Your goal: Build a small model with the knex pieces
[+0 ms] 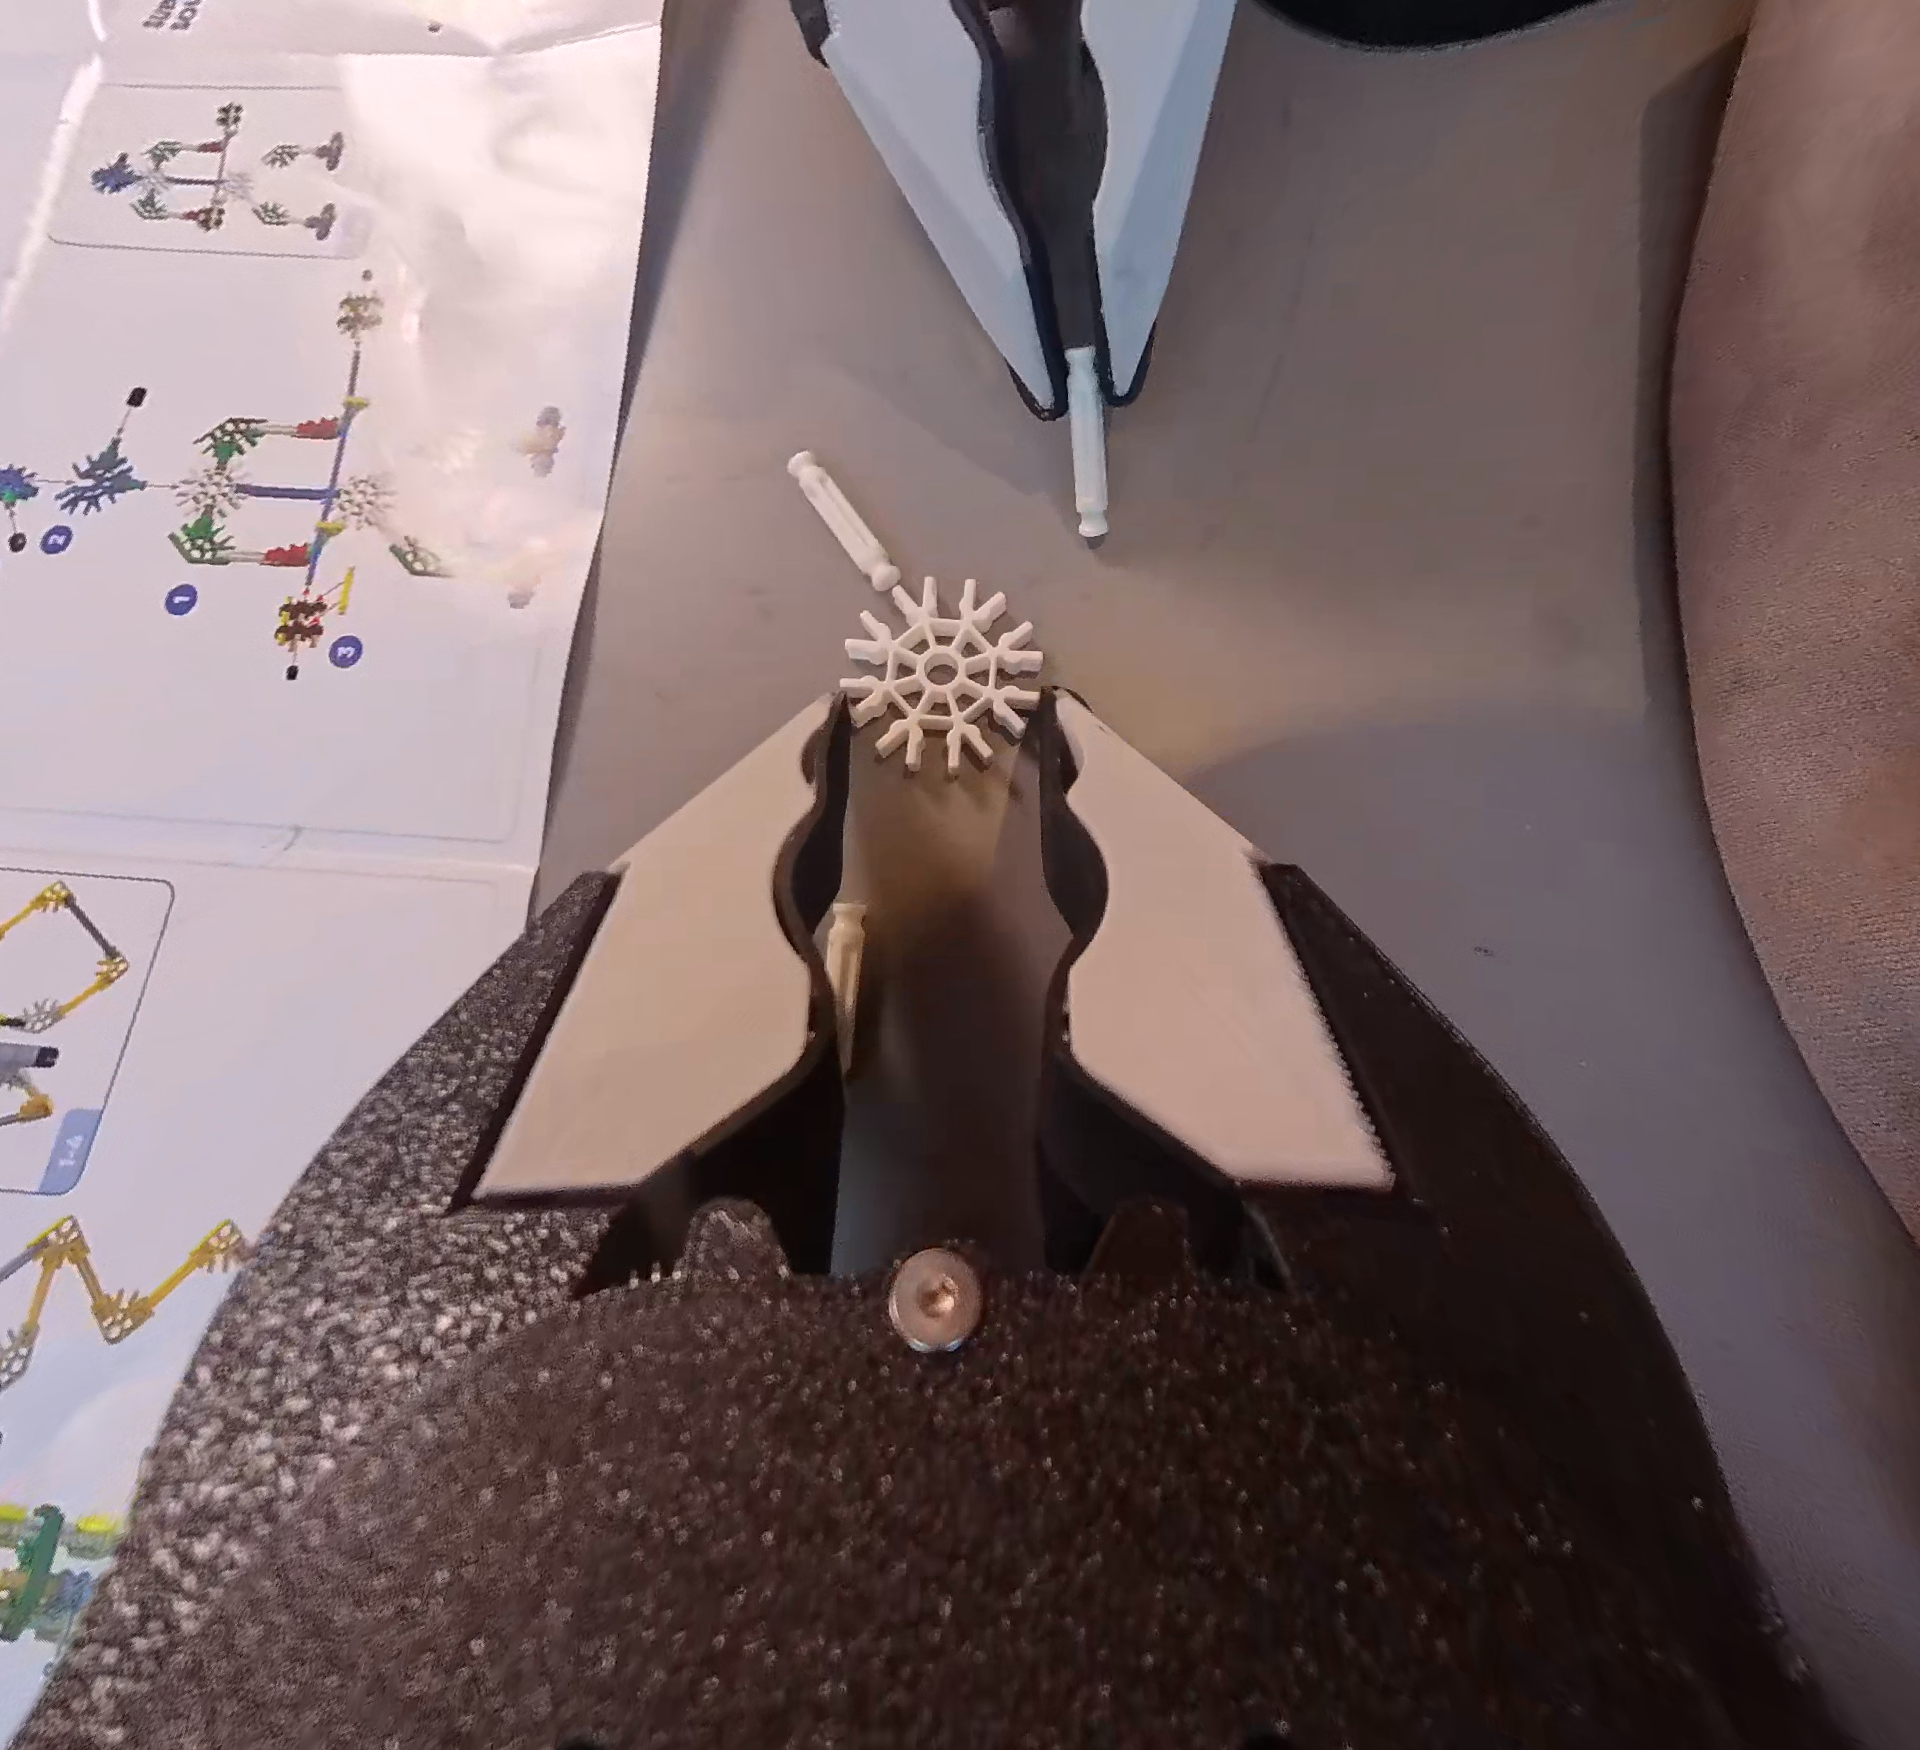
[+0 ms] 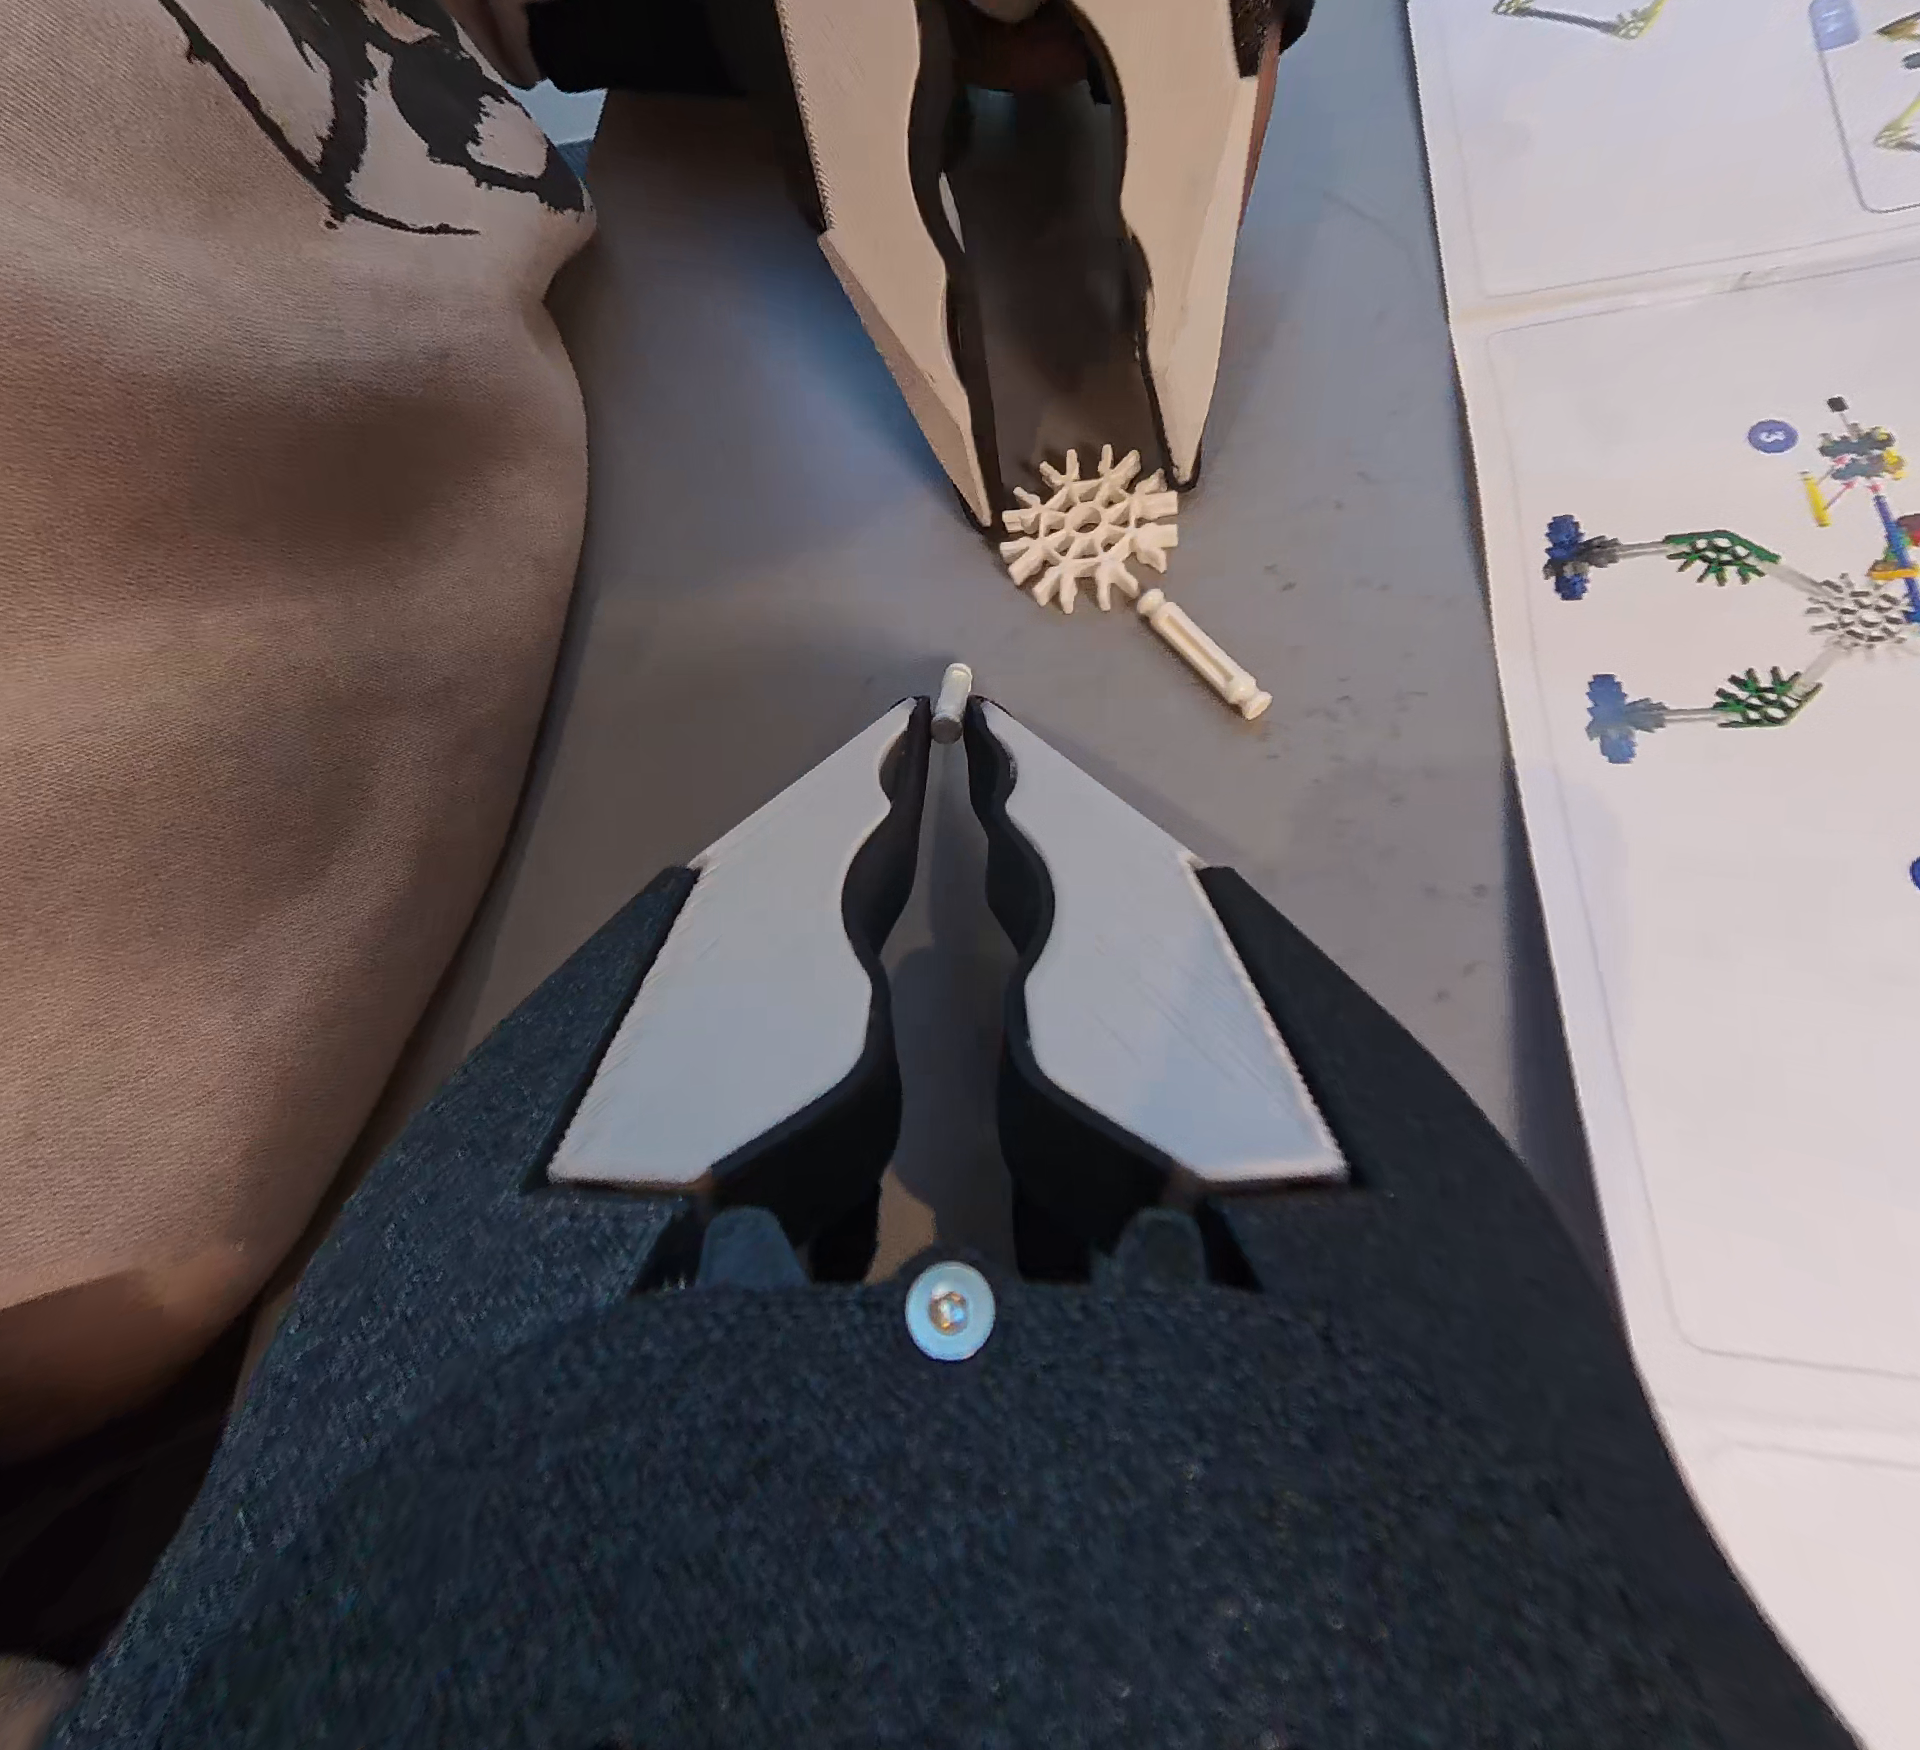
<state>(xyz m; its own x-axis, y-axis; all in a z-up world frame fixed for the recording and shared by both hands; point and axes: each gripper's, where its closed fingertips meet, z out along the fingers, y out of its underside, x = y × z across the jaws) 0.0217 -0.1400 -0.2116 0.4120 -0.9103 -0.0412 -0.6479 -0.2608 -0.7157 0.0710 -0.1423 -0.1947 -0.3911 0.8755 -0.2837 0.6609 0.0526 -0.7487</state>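
Note:
A white snowflake-shaped connector [image 1: 942,672] lies flat on the grey table [image 1: 1351,661]. A short white rod [image 1: 842,521] sticks out from its far left slot. My left gripper [image 1: 945,701] is closed to the connector's width, and its tips press the near sides of the connector. The connector also shows in the right wrist view [image 2: 1091,526]. My right gripper [image 2: 948,711] is shut on another white rod [image 2: 951,698], which points at the connector from a short way off. This gripper and its rod [image 1: 1087,464] face me in the left wrist view. A third white rod [image 1: 847,968] lies under my left fingers.
A printed instruction sheet [image 1: 260,505] with coloured build diagrams covers the table beside the connector; it also shows in the right wrist view [image 2: 1714,765]. A person's tan garment [image 2: 260,557] borders the table on the other side [image 1: 1818,557]. The grippers' ends are close to 6 centimeters from one another.

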